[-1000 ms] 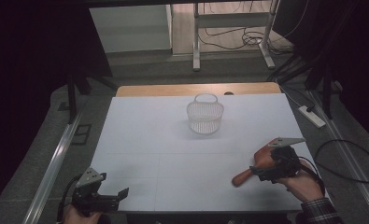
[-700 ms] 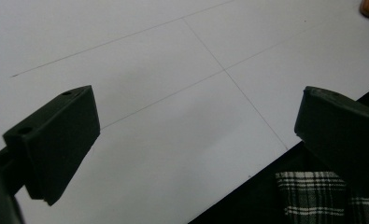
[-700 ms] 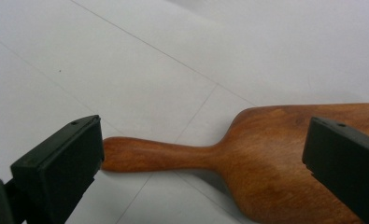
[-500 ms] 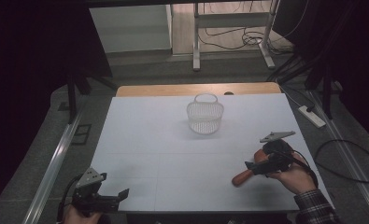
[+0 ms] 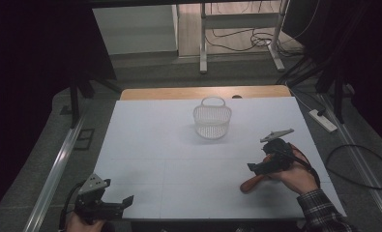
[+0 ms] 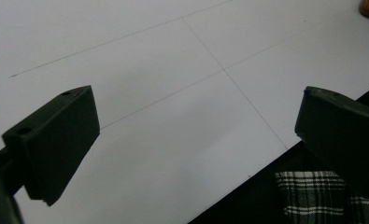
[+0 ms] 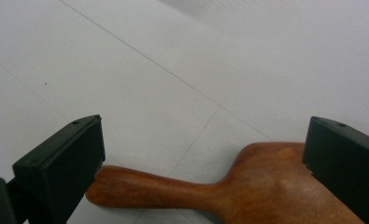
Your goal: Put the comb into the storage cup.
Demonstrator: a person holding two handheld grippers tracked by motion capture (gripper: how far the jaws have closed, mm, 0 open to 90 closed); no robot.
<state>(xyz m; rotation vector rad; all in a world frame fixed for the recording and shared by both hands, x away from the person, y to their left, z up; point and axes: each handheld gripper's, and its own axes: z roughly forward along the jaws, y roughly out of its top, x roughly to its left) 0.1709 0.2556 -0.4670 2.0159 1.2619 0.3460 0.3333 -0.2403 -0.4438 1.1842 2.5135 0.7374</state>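
Up close, right tool point(image 7: 205, 158) agape, straddling wooden scoop point(image 7: 247, 191)

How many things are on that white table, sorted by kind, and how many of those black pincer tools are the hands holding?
White mesh basket: 1
Brown wooden tool lying on the table: 1
Black hand-held grippers: 2, the left gripper and the right gripper, both open
Total: 4

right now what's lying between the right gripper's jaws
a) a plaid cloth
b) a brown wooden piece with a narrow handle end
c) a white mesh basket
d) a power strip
b: in the right gripper view the brown wooden piece lies on the white table between the spread jaws of the right gripper, handle end toward one jaw.
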